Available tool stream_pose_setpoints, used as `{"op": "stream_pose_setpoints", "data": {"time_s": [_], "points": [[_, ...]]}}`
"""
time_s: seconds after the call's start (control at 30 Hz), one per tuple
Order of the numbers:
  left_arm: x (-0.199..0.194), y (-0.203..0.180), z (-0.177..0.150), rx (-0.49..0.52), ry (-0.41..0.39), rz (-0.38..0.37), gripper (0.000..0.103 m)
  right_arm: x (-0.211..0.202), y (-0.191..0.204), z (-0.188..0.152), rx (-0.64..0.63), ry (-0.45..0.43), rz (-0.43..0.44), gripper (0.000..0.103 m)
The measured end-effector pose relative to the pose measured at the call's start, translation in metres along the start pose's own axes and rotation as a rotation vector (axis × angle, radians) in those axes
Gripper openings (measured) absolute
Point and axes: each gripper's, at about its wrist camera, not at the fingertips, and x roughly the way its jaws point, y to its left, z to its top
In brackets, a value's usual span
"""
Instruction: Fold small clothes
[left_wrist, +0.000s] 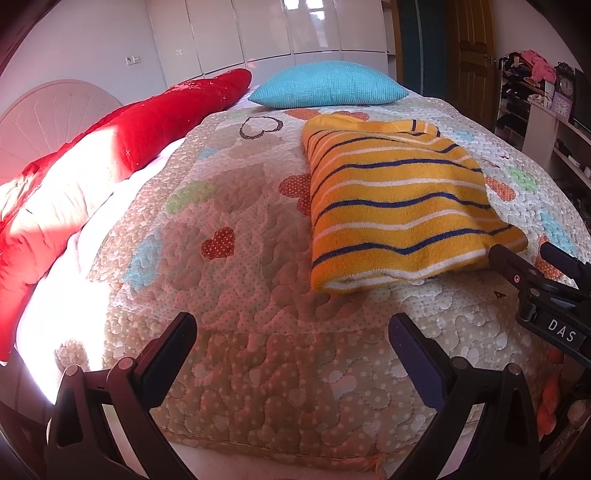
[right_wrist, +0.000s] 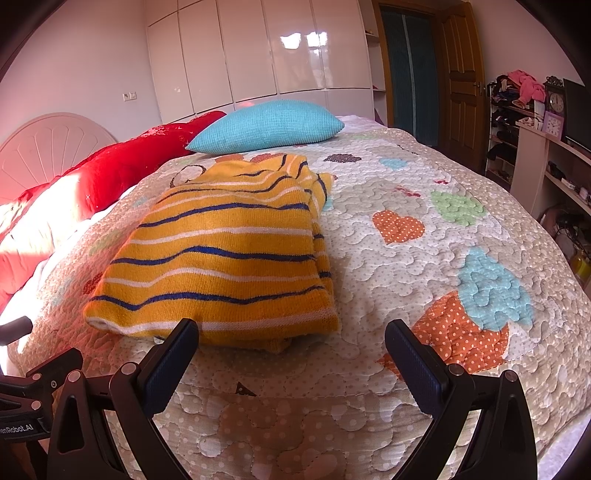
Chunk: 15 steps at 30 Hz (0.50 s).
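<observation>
A yellow knitted garment with blue and white stripes (right_wrist: 221, 258) is lying partly folded on the quilted heart-patterned bedspread (right_wrist: 424, 266), filling the centre-left of the right wrist view and the centre-right of the left wrist view. The right gripper (right_wrist: 291, 345) is hovering at its near hem, jaws wide apart and gripping nothing; the left gripper (left_wrist: 293, 338), jaws also apart, is hovering over bare quilt lower left of the garment. For a neat next fold, each should probably pinch one near corner, catching all layers, and lift evenly.
</observation>
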Motion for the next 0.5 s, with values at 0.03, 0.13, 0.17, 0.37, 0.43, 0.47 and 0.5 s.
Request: {"op": "stream_pose_setpoints", "data": {"time_s": [0.03,0.13,0.17,0.37,0.43,0.47,0.5], "points": [[0.0,0.0004,-0.0001,0.0,0.0,0.0,0.103,0.0002,-0.0001,0.0001,-0.001,0.0,0.0,0.103],[0.0006,0.0003,0.0,-0.001,-0.003,0.001,0.103,0.0008,-0.0003,0.0011,-0.002,0.001,0.0,0.103],[0.0008,0.0002,-0.0001,-0.001,-0.004,0.001,0.103,0.0007,-0.0001,0.001,-0.002,0.001,0.0,0.103],[0.001,-0.0008,-0.0001,0.0,-0.004,0.001,0.103,0.0004,0.0005,0.0008,-0.002,0.0,-0.001,0.103],[0.0012,-0.0008,-0.0002,0.0,-0.004,0.002,0.103,0.0006,0.0004,0.0008,-0.002,0.0,-0.001,0.103],[0.001,-0.001,-0.0001,0.0,-0.004,0.002,0.103,0.0007,0.0,0.0007,-0.002,0.001,-0.001,0.103],[0.0011,-0.001,-0.0002,0.0,-0.004,0.002,0.103,0.0006,0.0004,0.0007,-0.002,0.0,-0.001,0.103]]}}
